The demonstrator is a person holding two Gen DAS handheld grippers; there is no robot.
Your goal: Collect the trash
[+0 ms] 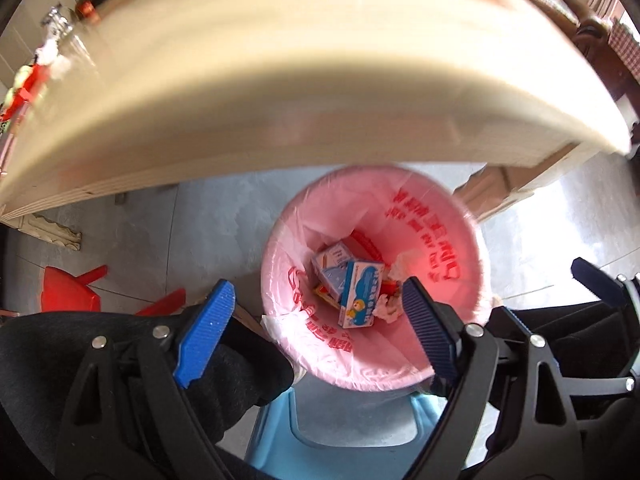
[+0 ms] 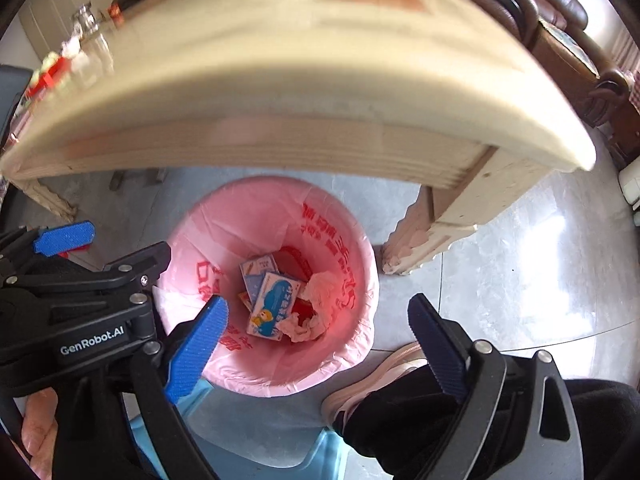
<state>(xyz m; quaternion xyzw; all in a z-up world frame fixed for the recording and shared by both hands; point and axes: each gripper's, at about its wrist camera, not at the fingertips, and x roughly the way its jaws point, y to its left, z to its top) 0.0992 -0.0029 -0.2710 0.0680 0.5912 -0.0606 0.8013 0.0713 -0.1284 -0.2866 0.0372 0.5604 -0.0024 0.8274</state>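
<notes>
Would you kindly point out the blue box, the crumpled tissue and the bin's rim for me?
Blue box (image 2: 271, 305): right wrist view, on its printed top face.
Crumpled tissue (image 2: 320, 286): right wrist view, on its upper folds.
Bin (image 1: 280, 220): left wrist view, on the pink-lined rim, upper left.

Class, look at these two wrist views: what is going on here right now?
A person holds a claw in each hand above a bin lined with a pink bag on the floor by a pale table. The left claw and the right claw are both open and hold nothing. Small blue-and-white boxes and crumpled tissue already lie in the bin.
</notes>
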